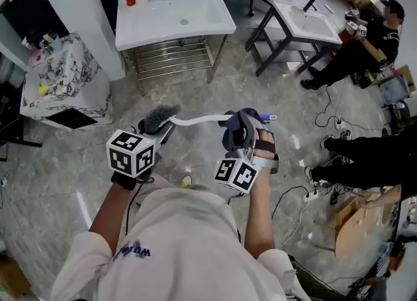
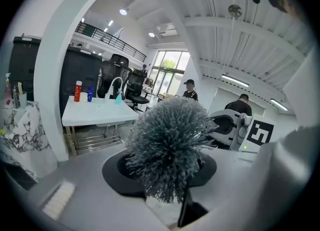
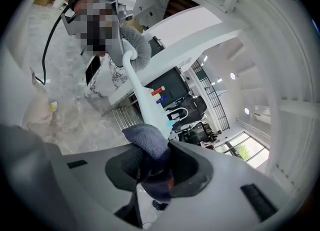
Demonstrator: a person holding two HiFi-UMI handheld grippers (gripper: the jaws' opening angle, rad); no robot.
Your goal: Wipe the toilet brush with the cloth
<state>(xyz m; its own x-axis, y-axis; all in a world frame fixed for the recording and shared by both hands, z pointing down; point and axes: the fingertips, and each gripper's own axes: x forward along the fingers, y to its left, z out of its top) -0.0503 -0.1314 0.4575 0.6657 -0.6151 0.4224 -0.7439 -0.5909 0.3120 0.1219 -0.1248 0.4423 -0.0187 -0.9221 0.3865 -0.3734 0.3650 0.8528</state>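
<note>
Wiping looks underway mid-frame: left hand-held gripper clamps the toilet brush beside its bristles; right hand-held gripper pinches the dark cloth against the white handle's end; the rest likely remains.

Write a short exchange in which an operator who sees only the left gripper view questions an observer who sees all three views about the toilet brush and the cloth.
Operator: Grey bristles fill my view. Where is the cloth?
Observer: The dark blue cloth is clamped in the right gripper, outside your frame.
Operator: Does it touch the toilet brush?
Observer: Yes. The right gripper view shows it bunched over the white handle, away from the bristles.
Operator: Which way does the handle run?
Observer: In the head view it starts at the left gripper, which holds the bristle end, and runs across to the right gripper.
</note>
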